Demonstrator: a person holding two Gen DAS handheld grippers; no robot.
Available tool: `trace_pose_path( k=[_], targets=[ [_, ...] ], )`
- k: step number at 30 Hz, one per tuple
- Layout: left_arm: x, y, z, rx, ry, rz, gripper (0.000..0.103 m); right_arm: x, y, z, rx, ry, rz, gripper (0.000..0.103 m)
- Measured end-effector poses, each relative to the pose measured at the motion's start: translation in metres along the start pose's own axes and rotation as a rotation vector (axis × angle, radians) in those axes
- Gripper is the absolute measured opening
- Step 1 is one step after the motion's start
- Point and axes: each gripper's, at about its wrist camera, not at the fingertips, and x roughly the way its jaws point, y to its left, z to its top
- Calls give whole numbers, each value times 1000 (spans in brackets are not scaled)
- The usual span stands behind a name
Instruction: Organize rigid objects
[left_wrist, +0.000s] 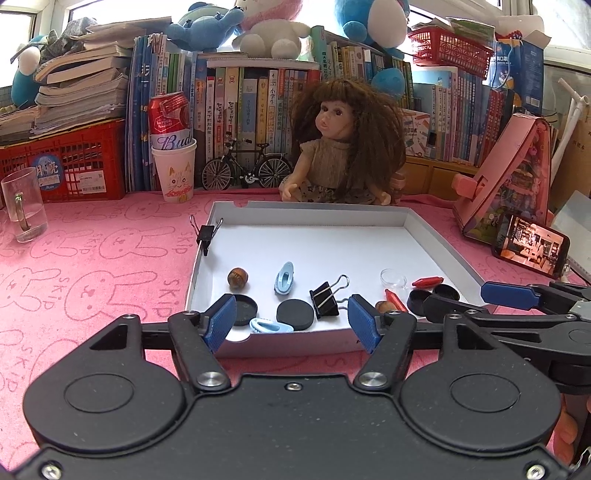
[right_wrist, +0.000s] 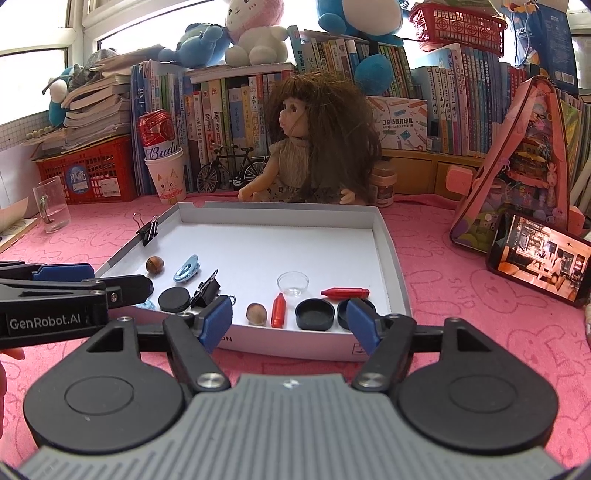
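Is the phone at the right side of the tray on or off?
On. The phone leans on its side near the pink box, and its screen shows a bright, coloured indoor picture in both views.

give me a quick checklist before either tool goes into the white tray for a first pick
1. Left tool open and holding nothing: ok.
2. Right tool open and holding nothing: ok.
3. Items all inside the white tray: not ok, one binder clip sits clamped on the left wall.
4. Far half of the tray floor free for sorting: ok.
5. Room to grip the red crayon: cannot tell, the nut lies close beside it.
6. The two tools apart from each other: ok.
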Motion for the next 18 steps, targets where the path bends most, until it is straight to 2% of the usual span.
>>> trace_pose_path(
  k=[10, 18],
  targets=[
    [-8, -2, -18, 23, 9, 20, 66, -4, -4, -14, 16, 21, -13, 82],
    [-5, 0, -33, 19, 50, 26, 66, -3, -9, -28, 39, 55, -27, 84]
  ],
)
